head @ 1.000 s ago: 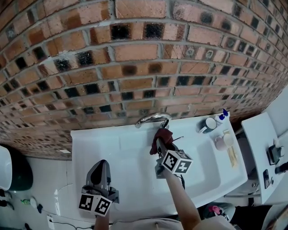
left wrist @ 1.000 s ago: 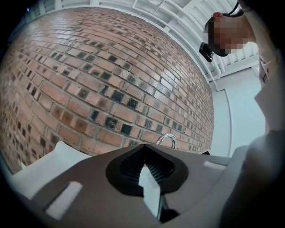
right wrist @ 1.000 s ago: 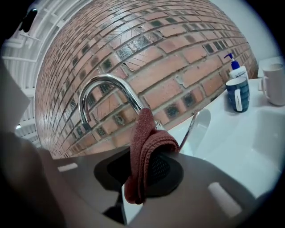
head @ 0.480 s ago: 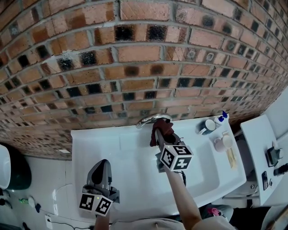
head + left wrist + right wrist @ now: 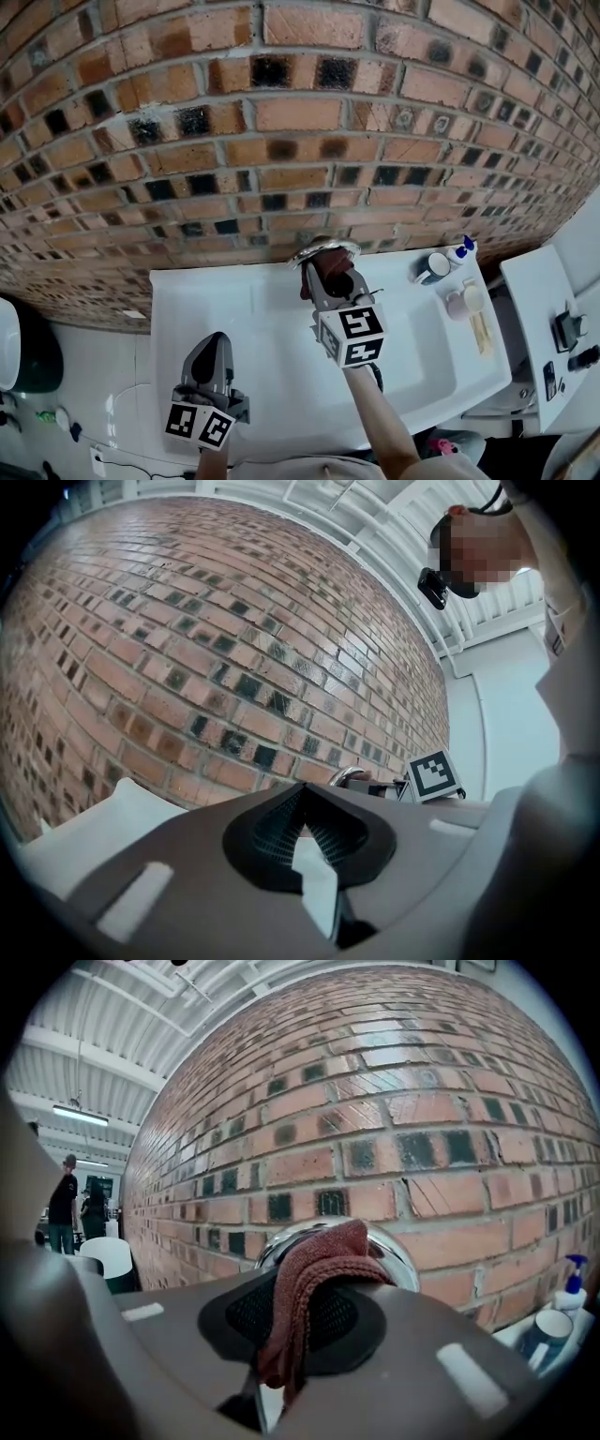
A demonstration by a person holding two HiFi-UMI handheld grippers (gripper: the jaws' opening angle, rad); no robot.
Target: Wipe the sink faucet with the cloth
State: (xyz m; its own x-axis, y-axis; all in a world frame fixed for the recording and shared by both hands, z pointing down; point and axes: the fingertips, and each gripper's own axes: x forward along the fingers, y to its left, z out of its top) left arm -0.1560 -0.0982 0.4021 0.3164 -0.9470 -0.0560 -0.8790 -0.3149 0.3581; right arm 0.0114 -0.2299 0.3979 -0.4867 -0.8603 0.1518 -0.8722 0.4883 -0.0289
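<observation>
A chrome faucet (image 5: 323, 250) arches from the brick wall over the white sink (image 5: 234, 319). My right gripper (image 5: 328, 274) is shut on a dark red cloth (image 5: 334, 267), and the cloth presses against the faucet's curved spout (image 5: 394, 1246). In the right gripper view the cloth (image 5: 314, 1279) hangs folded between the jaws, right in front of the chrome. My left gripper (image 5: 208, 361) hovers over the sink's front left part, away from the faucet, jaws shut with nothing between them (image 5: 298, 832).
On the sink's right ledge stand a dark mug (image 5: 434, 265), a blue-capped pump bottle (image 5: 461, 247) and a pale cup (image 5: 459, 300). A white counter (image 5: 553, 319) with dark items lies at far right. The brick wall (image 5: 281, 122) rises directly behind the faucet.
My right gripper has moved the cloth up and left, from beneath the faucet's right end onto the spout's arch. The left gripper has stayed put.
</observation>
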